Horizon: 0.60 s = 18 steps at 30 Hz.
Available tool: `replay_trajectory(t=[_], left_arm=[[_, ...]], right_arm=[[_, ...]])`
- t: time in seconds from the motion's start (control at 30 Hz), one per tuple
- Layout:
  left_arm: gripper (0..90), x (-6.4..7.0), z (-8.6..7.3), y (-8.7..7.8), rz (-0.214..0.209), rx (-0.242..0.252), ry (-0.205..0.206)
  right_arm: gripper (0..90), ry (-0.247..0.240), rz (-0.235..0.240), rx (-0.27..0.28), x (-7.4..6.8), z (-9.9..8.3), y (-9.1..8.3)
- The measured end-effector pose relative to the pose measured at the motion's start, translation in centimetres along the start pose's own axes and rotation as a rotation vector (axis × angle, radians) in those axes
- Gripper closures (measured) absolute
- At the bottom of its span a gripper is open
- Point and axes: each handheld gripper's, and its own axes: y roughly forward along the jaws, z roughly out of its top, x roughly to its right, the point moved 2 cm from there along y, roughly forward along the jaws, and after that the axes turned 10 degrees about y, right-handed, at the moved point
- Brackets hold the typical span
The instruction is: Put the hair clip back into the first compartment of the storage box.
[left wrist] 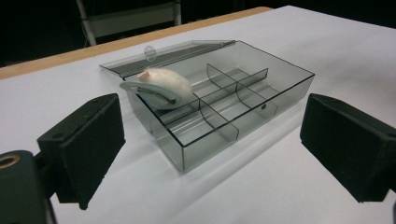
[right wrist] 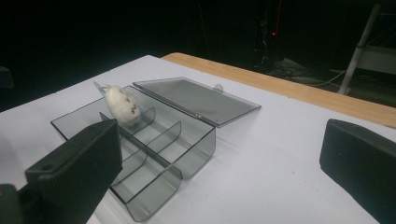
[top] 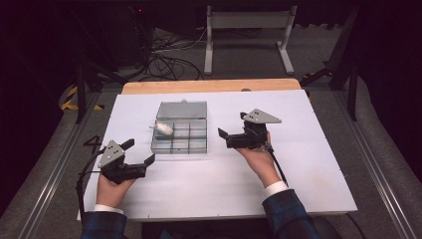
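While both claws gape, a white roll [left wrist: 164, 86] — tape, perhaps — sits in the box [left wrist: 261, 100].

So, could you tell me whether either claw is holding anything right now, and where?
Nothing is held. The left claw and right claw are both open, apart from the box.

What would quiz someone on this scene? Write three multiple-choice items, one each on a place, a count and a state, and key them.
1. Where is the white object in the box?
A. a corner compartment
B. a middle compartment
C. outside it

2. How many things lie in the box?
A. none
B. one
C. three

3. How is the lid?
A. shut
B. open, laid flat
C. half raised

Key: 1 A, it sits at the box's far left corner in the high view. 2 B, the other compartments are bare. 3 B, the lid rests flat on the table behind the box.
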Motion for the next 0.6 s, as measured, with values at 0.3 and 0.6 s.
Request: replay_trajectory(t=[0.3, 0.6], left_arm=[[7.0, -0.2, -0.1, -0.3, 0.005, 0.010, -0.010], [7.0, -0.1, -0.1, -0.3, 0.006, 0.012, -0.015]], right_arm=[[0.4, 0.011, -0.005, 0.021, 0.8, -0.3, -1.6], [0.4, 0.029, -0.021, 0.052, 2.1, -0.7, -3.3]])
